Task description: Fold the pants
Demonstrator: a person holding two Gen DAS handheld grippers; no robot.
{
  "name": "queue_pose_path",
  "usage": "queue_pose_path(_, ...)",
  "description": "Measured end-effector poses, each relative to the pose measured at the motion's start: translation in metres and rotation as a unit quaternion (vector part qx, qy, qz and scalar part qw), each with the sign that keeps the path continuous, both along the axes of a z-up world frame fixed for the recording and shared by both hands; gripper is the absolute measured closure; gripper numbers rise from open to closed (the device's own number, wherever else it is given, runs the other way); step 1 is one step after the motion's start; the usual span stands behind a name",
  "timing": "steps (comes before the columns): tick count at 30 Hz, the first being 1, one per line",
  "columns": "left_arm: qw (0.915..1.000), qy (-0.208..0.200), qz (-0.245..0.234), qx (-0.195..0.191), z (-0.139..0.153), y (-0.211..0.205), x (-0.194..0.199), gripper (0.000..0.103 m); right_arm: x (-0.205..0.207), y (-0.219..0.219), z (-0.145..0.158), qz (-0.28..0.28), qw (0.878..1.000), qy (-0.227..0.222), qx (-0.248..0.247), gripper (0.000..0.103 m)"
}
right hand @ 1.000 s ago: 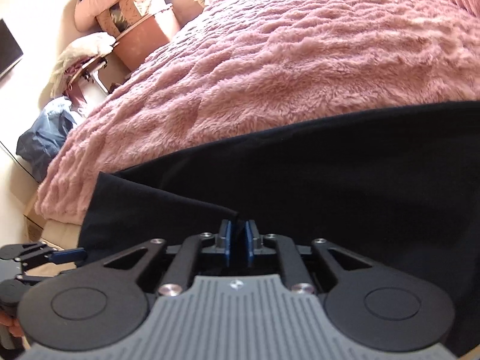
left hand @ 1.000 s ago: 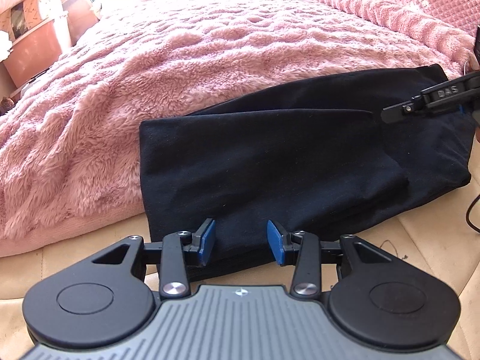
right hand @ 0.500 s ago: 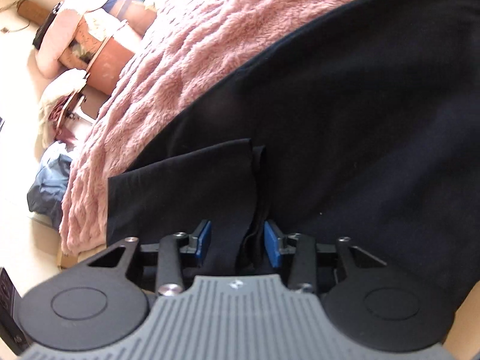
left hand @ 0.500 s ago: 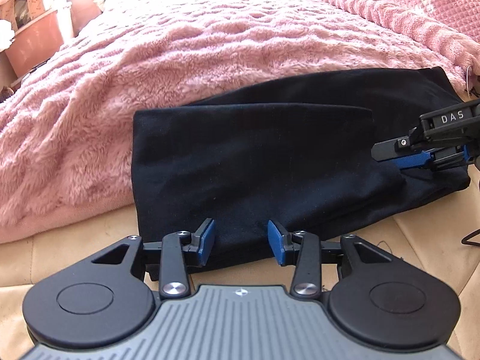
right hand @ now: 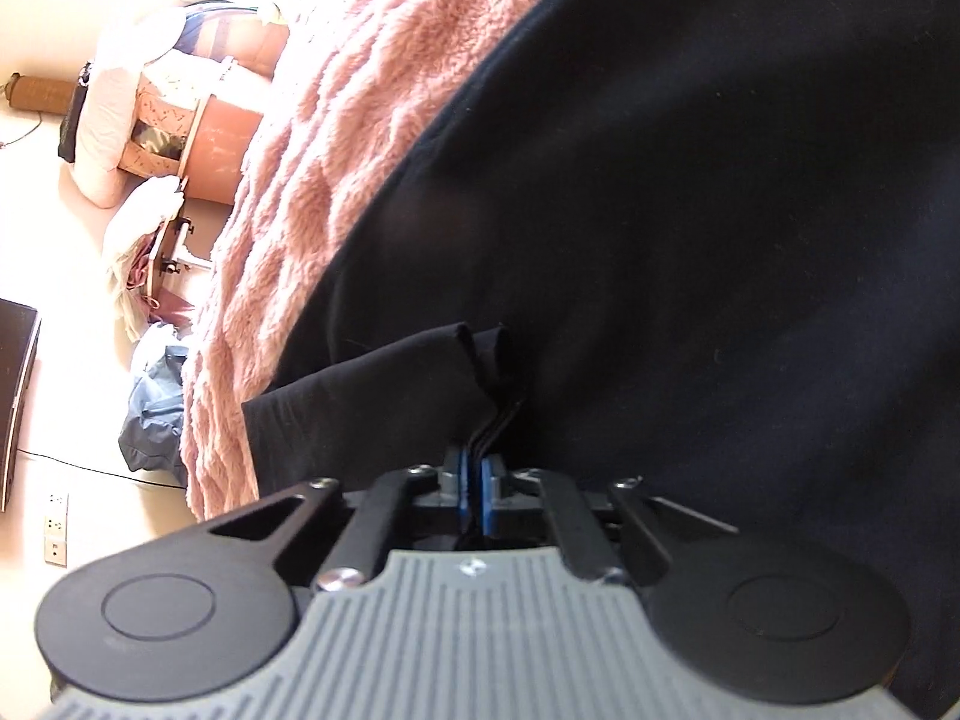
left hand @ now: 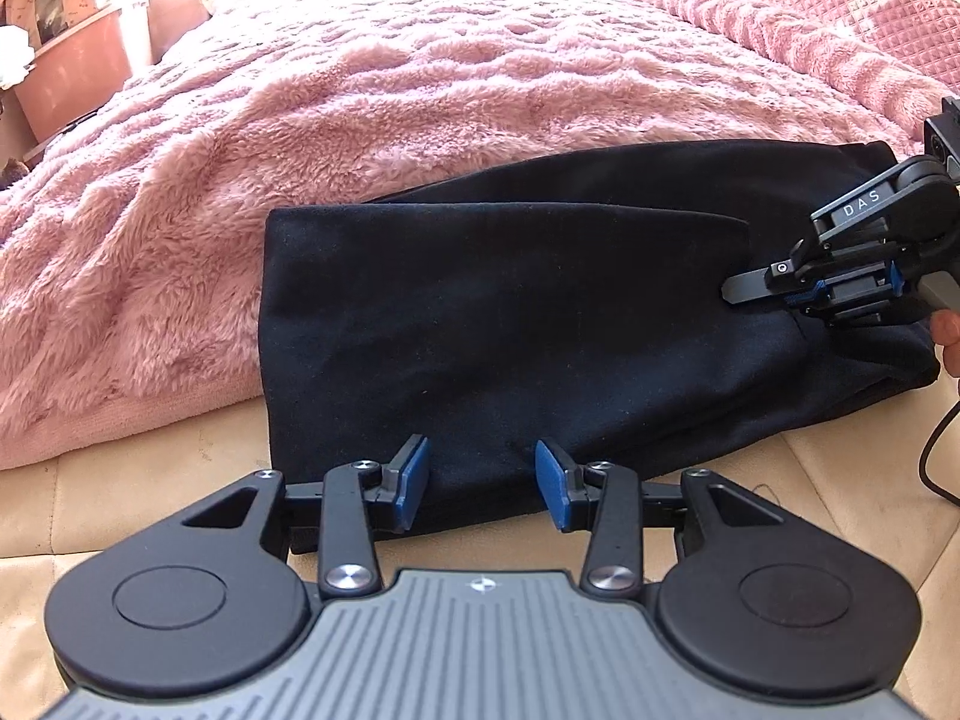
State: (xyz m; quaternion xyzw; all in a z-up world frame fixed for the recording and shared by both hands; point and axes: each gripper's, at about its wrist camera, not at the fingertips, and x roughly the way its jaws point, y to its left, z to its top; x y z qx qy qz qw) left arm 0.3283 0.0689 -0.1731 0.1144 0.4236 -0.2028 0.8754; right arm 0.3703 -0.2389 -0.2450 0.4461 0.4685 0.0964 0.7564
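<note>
A pink fleece blanket (left hand: 372,90) covers most of the bed, with a beige sheet (left hand: 138,504) bare along the near edge. Off to the side, past the blanket, sit a terracotta-coloured tub (right hand: 219,144) heaped with clothes and a blue bundle (right hand: 156,402) on the floor. Nothing lies on top of the garment.

The black pants (left hand: 510,324) lie partly folded, half on the blanket and half on the sheet, the upper layer doubled over the lower with a straight fold edge at the left.

My right gripper (right hand: 474,495) has just closed, and its blue pads now pinch several stacked layers of the pants' edge. My left gripper (left hand: 483,483) hangs at the near hem with its jaws about half apart, the cloth between them but not pressed.
</note>
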Motion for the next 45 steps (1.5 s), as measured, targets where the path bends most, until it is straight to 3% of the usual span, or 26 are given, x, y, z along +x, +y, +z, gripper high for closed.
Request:
queue_pose_path(5, 0.9994, -0.02, 0.029, 0.001, 0.013, 0.005, -0.007, 0.055, 0.002, 0.017, 0.042, 0.038, 0.996, -0.049, -0.057, 0.103)
queue_pose_path(9, 0.9972, -0.04, 0.064, -0.002, 0.03, 0.014, -0.015, 0.054, 0.007, 0.043, 0.107, 0.088, 0.985, -0.1, -0.112, 0.103)
queue_pose_path(16, 0.994, -0.07, 0.083, -0.015, 0.063, 0.024, -0.033, 0.054, 0.016, 0.062, 0.238, 0.164, 0.952, -0.186, -0.18, 0.103)
queue_pose_path(22, 0.9935, -0.086, 0.073, -0.02, 0.08, 0.012, -0.041, 0.053, 0.005, 0.025, 0.342, 0.164, 0.934, -0.236, -0.214, 0.103)
queue_pose_path(27, 0.9944, -0.089, 0.052, -0.023, 0.084, -0.015, -0.036, 0.053, -0.008, -0.036, 0.389, 0.141, 0.93, -0.233, -0.248, 0.103)
queue_pose_path(31, 0.9957, -0.083, 0.036, -0.02, 0.079, -0.044, -0.027, 0.053, -0.011, -0.103, 0.389, 0.112, 0.934, -0.201, -0.273, 0.103)
queue_pose_path(35, 0.9966, -0.076, 0.029, -0.014, 0.068, -0.079, -0.015, 0.053, -0.014, -0.173, 0.358, 0.082, 0.945, -0.161, -0.273, 0.103)
queue_pose_path(40, 0.9987, -0.05, 0.012, -0.002, 0.044, -0.119, 0.0, 0.056, -0.013, -0.244, 0.276, 0.052, 0.961, -0.094, -0.253, 0.103)
queue_pose_path(45, 0.9992, -0.038, -0.001, 0.014, 0.02, -0.145, 0.009, 0.059, -0.006, -0.289, 0.185, 0.034, 0.97, -0.04, -0.237, 0.103)
